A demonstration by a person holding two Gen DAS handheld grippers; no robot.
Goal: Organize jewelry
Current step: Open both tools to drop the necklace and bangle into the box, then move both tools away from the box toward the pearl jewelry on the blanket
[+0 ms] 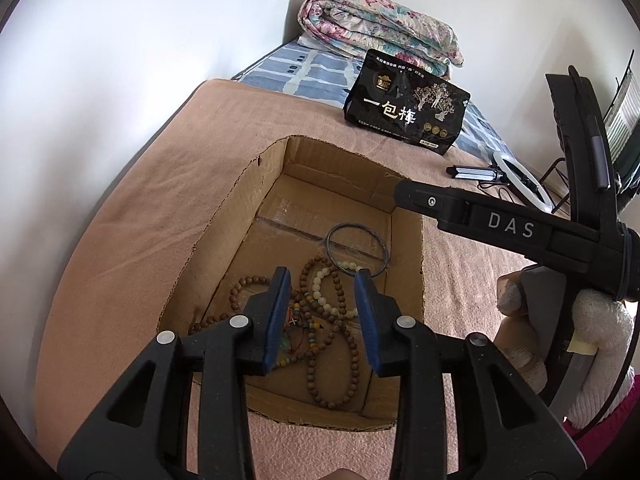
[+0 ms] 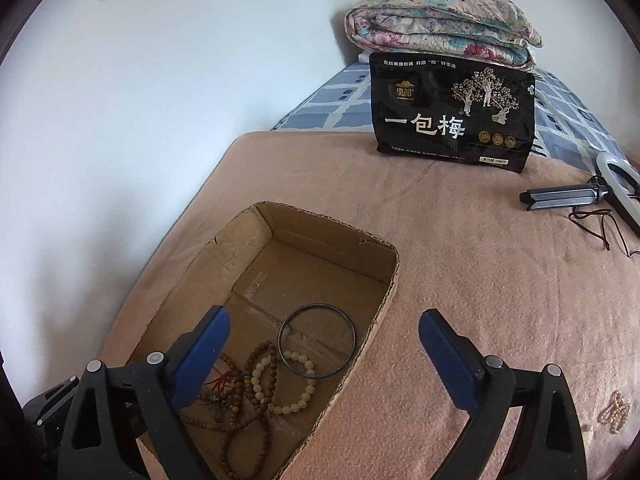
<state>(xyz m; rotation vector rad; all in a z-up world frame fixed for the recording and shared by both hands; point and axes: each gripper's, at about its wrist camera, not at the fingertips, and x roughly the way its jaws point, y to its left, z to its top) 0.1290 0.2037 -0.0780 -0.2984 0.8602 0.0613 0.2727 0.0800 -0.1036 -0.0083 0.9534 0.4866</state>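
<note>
An open cardboard box [image 1: 224,216] [image 2: 240,232] sits on a pink blanket. Inside lie brown wooden bead strands [image 1: 340,360] [image 2: 256,412], a cream bead bracelet [image 1: 320,288] [image 2: 298,396] and a dark thin bangle [image 1: 356,248] [image 2: 316,340]. My left gripper [image 1: 325,308] is open and empty, hovering over the beads in the box. My right gripper [image 2: 324,344] is wide open and empty, above the box's right edge; its body shows at right in the left wrist view [image 1: 500,220]. A small pearl piece [image 2: 614,412] lies on the blanket at far right.
A black snack bag [image 1: 404,104] [image 2: 452,116] stands behind the box. A folded floral quilt [image 1: 380,28] [image 2: 440,28] lies on a blue checked sheet. A ring light with folded tripod and cable [image 2: 580,196] [image 1: 516,176] lies at right. A white wall runs along the left.
</note>
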